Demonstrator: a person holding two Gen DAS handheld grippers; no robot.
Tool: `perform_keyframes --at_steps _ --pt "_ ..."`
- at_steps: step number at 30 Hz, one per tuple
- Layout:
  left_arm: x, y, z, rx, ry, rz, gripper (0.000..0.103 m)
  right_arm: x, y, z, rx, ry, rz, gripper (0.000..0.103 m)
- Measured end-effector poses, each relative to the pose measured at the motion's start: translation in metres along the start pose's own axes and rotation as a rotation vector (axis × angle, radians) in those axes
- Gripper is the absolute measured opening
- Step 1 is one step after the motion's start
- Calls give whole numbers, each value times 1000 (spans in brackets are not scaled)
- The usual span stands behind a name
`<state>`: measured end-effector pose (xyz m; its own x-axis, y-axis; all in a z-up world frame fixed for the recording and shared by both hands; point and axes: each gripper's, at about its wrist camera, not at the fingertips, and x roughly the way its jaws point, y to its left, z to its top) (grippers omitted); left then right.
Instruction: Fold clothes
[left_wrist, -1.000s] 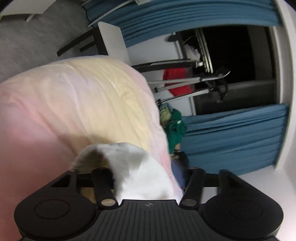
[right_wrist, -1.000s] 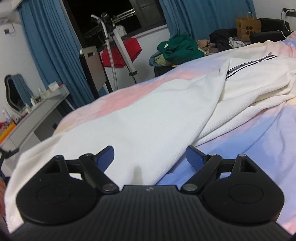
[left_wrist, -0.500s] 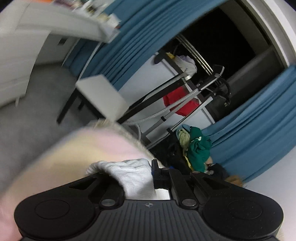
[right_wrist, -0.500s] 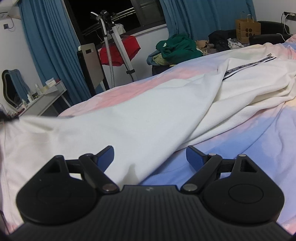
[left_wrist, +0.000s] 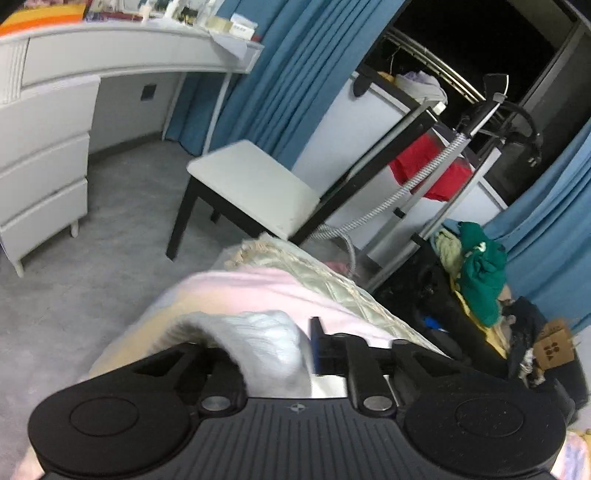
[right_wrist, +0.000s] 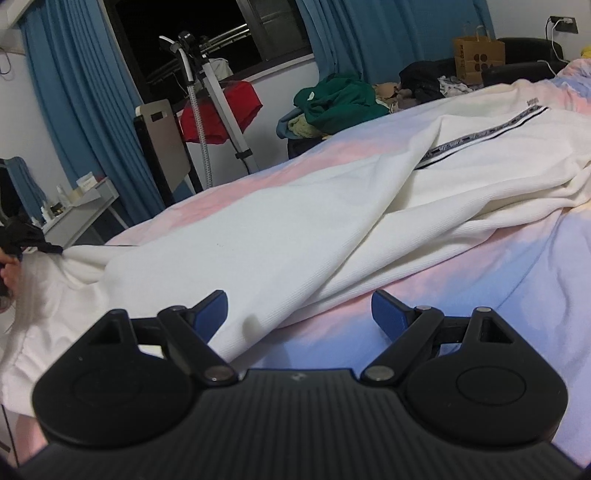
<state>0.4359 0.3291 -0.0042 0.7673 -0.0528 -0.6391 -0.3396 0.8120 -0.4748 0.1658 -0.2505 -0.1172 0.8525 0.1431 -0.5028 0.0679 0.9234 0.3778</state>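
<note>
Fabric of the white garment is now bunched between the left gripper jaws, which have just been easing apart after clamping tight; its hem has risen off the pastel bedspread, pulled taut toward the bed's foot. The right gripper stays spread wide, empty, over the near edge. Beyond: blue curtains, white chair, dressing table.
</note>
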Motion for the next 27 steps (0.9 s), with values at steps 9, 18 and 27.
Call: perform_keyframes --at_steps 9,18,27 --pt "-83 -2 -44 183 30 130 92 -13 4 1 -22 -26 10 86" --pt "-189 7 -160 16 149 -23 93 -49 8 6 -47 -87 19 86" --pt "-199 58 -264 -481 377 -111 92 -73 -3 5 -15 -99 17 86"
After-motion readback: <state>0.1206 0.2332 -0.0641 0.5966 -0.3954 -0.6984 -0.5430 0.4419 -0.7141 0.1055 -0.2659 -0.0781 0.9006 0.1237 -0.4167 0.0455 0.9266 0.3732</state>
